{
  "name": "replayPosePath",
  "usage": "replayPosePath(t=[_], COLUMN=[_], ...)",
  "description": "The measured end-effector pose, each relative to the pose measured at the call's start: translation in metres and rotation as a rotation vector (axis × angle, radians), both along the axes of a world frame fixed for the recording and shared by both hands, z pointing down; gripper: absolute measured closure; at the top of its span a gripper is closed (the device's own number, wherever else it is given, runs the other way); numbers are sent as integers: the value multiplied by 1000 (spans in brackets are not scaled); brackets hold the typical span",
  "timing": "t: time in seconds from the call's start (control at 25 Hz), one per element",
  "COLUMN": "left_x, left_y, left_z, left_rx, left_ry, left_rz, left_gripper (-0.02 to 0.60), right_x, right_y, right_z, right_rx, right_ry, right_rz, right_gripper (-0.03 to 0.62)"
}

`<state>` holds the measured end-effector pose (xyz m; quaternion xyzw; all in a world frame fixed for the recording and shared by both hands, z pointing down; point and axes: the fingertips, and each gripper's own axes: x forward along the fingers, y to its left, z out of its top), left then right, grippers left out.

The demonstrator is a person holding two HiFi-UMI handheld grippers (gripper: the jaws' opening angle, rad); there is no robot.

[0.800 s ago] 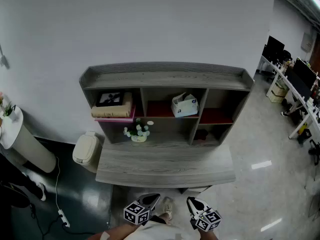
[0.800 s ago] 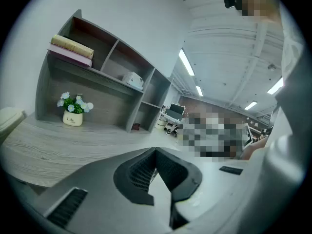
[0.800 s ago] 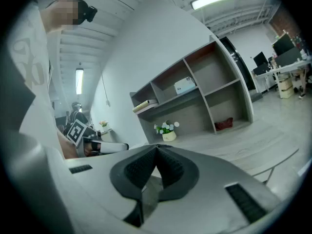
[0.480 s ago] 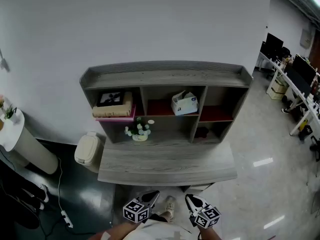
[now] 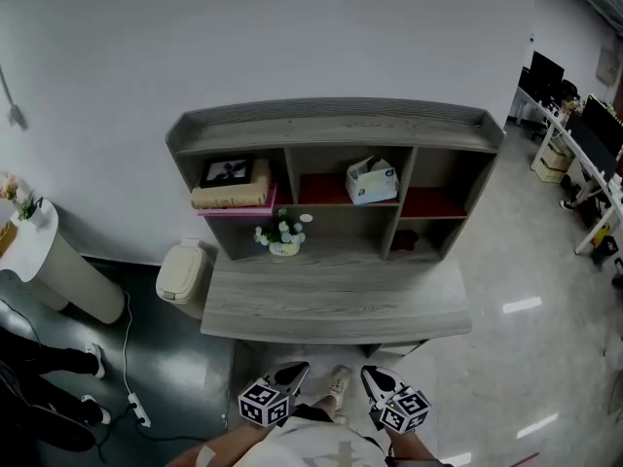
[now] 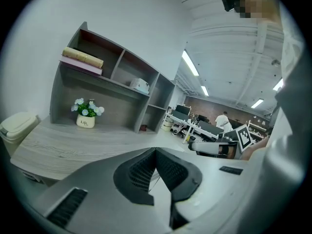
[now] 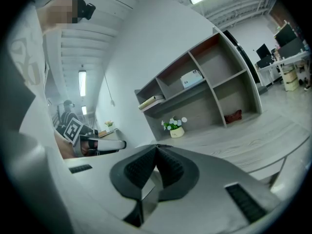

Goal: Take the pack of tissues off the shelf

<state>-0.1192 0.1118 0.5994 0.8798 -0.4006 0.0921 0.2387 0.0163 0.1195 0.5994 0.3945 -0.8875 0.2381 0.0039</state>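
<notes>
Head view, boxy tissue pack (image 5: 371, 181), woodgrain shelf (image 5: 331, 132)

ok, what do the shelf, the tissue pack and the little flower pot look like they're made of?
Shelf: grey wood-grain board, matte, likely laminate, with streaked grain along its boards. Pack of tissues: white with blue print and an uneven top. It is probably soft plastic film, but could be paper. Pot: smooth, pale and faintly glossy, possibly ceramic; too small to be sure.

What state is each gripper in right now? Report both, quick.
Left gripper: closed, jaws together, holding nothing.
Right gripper: closed, jaws together, holding nothing.
</notes>
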Motion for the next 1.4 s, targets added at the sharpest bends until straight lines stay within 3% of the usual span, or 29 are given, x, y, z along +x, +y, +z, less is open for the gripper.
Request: replayPosePath(t=[0.84, 1.4], left_x=[15, 22], left_y=[-3, -76], left_z=[-11, -7], left_rx=[37, 47], left_ry=[21, 47], left_rz=[31, 47], left_gripper=[569, 569], right_x=[10, 24], right_y=[-1, -61], right_z=[-14, -15], right_rx=[34, 39], right_ry=[34, 67], right_rz=[19, 48], right_gripper=[589, 589])
